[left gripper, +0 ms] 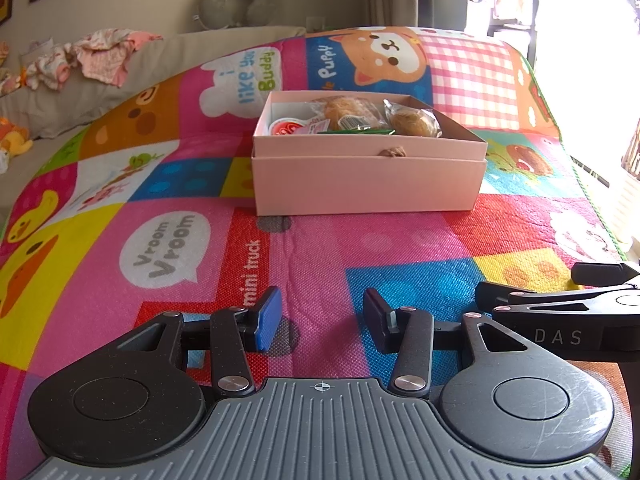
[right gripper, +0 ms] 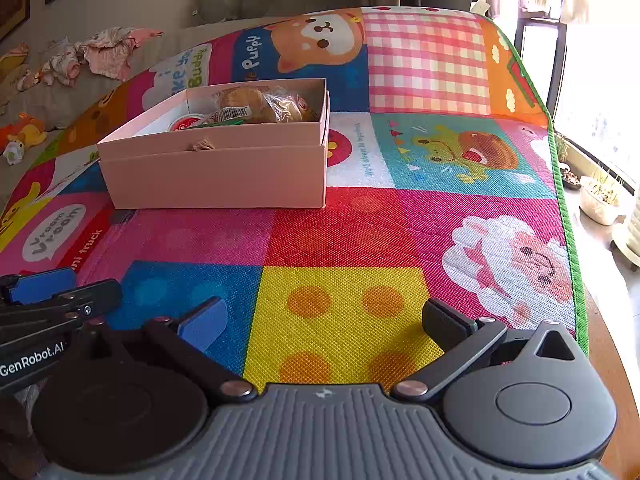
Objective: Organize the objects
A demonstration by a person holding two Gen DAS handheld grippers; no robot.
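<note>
**Mia:** Where are the things we have to tidy?

**Ben:** In the pink box (left gripper: 368, 184). It sits on the colourful play mat (left gripper: 320, 256), just in front of the puppy picture (left gripper: 380, 52). Inside I see two wrapped buns (left gripper: 412, 120), a little red-topped cup (left gripper: 286, 126) and something green (left gripper: 356, 131) near the front wall of the box.

**Mia:** Is anything left outside the box?

**Ben:** Not that I can see. The mat around the box looks bare on every side that shows. So I think the tidying is nearly done, or all done.

**Mia:** Does the box have its lid on?

**Ben:** No, the top is open. The box seems to sit inside a second pink piece, maybe the lid tucked under it. I can't say for sure. Closing it might be what is left.

**Mia:** What are the grippers doing?

**Ben:** The left gripper (left gripper: 322, 318) is well back from the box, fingers apart, holding nothing. The right gripper (right gripper: 324, 320) is back from the box too, off to the box's right, fingers spread wide and empty.

**Mia:** What's behind the box?

**Ben:** Far back, a grey neck pillow (left gripper: 238, 0) and some crumpled clothes (left gripper: 100, 58).
</note>
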